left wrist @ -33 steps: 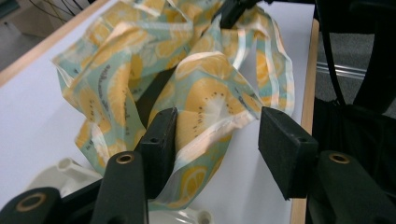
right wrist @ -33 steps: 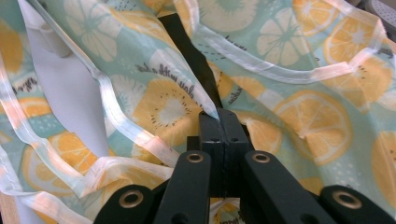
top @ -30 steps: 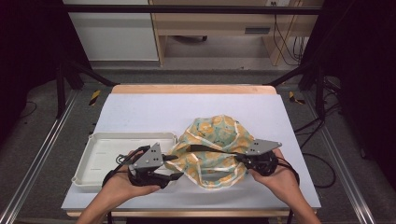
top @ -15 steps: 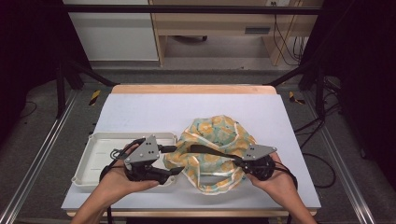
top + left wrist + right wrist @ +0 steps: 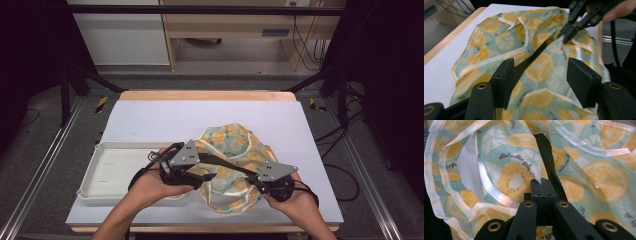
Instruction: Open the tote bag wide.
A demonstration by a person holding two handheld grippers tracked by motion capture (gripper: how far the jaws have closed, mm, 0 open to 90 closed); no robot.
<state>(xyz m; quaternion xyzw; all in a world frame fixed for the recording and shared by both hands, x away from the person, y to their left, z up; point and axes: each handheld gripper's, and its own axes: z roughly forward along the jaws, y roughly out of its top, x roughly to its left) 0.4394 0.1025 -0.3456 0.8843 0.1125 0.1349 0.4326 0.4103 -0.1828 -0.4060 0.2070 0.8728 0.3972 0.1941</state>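
A crumpled cloth (image 5: 235, 147) printed with orange and lemon slices lies on the white table, with a black strap (image 5: 225, 162) running across it. My left gripper (image 5: 200, 179) is at the cloth's left edge. In the left gripper view it (image 5: 540, 75) is open, its jaws have just been closing a little, and the fabric (image 5: 506, 42) lies between the pads without being pressed. My right gripper (image 5: 257, 187) is at the cloth's near right edge. In its own view it (image 5: 541, 185) is shut on a fold of the cloth (image 5: 511, 150) beside the strap (image 5: 546, 150).
A shallow white tray (image 5: 90, 172) sits at the table's front left, right beside my left hand. The wooden table edge (image 5: 210, 95) runs along the far side. Bare white tabletop (image 5: 160, 120) lies behind the cloth.
My left gripper has moved right, from over the tray's corner onto the cloth's left edge. The right gripper shifted slightly toward me, still pinching the cloth.
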